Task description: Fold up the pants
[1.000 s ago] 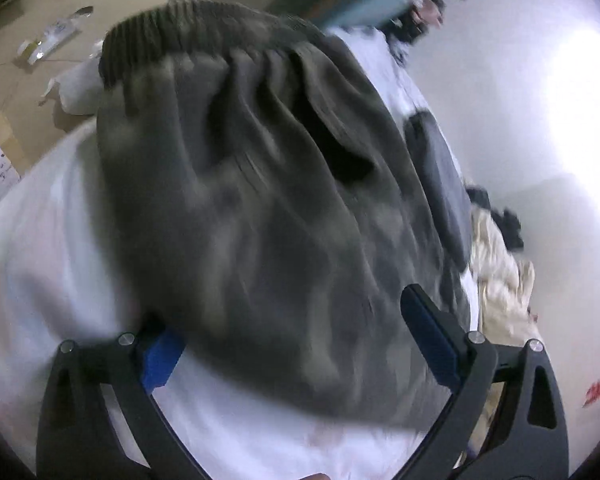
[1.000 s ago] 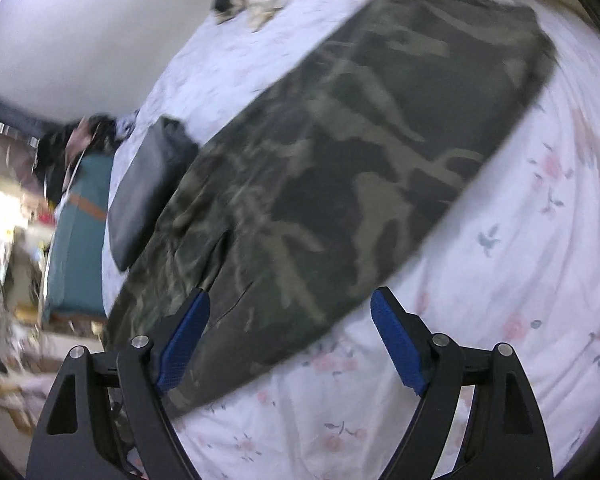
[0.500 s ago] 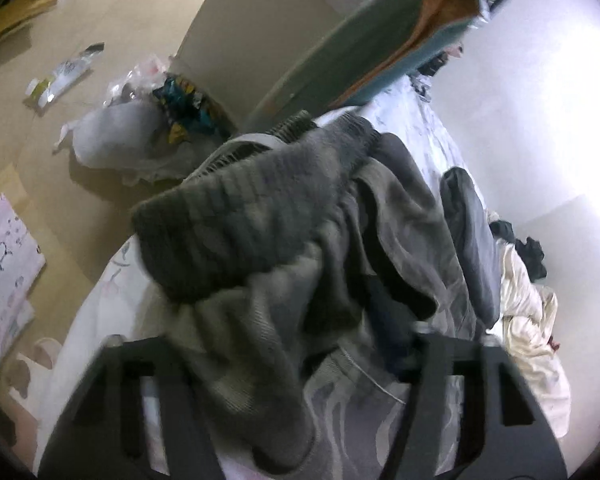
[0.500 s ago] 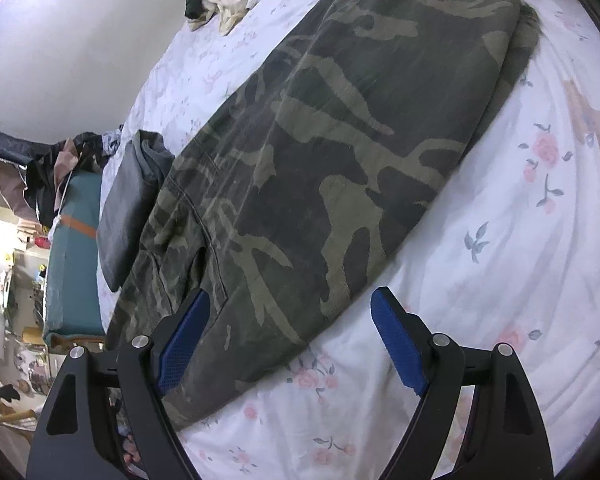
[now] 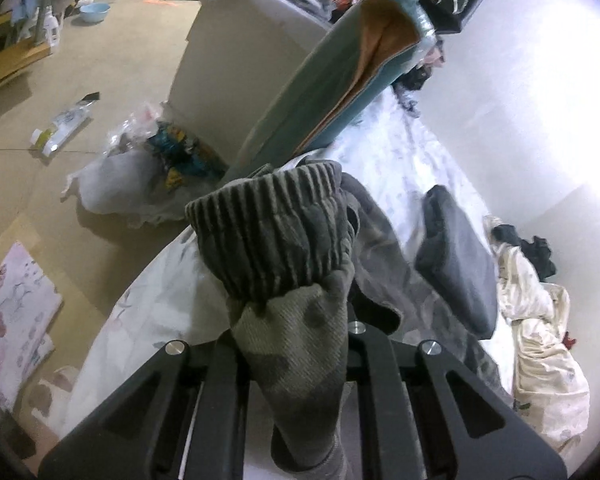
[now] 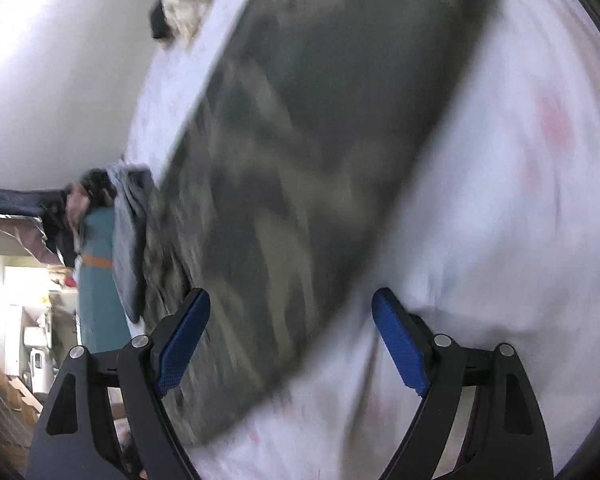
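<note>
We are seeing the left hand-held gripper (image 5: 296, 336) clamping the camouflage cotton pants (image 5: 276, 240) at their ribbed waistband, fingertips hidden by cloth. Right hand-held gripper (image 6: 290, 340) is hovering apart over blurred pants lying on the white floral bed (image 6: 500, 200).

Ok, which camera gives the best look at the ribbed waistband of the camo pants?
The left wrist view: the ribbed waistband sits sharp and close, bunched up where the left gripper is shut on it. The right wrist view shows only the blurred camo pants, no waistband.
</note>
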A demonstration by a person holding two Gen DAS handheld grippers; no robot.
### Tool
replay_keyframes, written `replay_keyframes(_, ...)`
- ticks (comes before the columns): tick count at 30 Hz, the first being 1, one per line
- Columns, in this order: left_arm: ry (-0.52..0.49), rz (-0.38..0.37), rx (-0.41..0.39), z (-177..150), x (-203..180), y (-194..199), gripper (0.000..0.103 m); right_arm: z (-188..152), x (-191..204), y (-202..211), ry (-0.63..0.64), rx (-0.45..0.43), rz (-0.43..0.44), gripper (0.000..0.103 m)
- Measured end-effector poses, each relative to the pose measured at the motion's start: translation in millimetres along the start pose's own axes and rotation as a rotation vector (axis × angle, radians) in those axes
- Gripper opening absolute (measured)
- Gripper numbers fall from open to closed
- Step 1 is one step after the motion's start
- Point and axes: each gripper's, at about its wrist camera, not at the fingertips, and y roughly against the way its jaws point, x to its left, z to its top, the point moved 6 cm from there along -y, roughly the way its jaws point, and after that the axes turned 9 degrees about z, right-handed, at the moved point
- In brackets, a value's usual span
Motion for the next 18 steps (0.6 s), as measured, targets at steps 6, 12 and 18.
replay_keyframes(6,-0.047,0.048,0.003,-4,0,-3,0.009,97,-30,43,0.023,-0.226,0.006,0.074)
replay_keyframes(12,-0.059,0.086,-0.002,-4,-4,-3,0.009,151,-63,78,-0.001,-0.366,-0.086,0.003)
replay_keyframes(18,-0.001,0.043,0.002,-1,-17,27,0.008,154,-8,115,0.116,-0.462,-0.109,0.002)
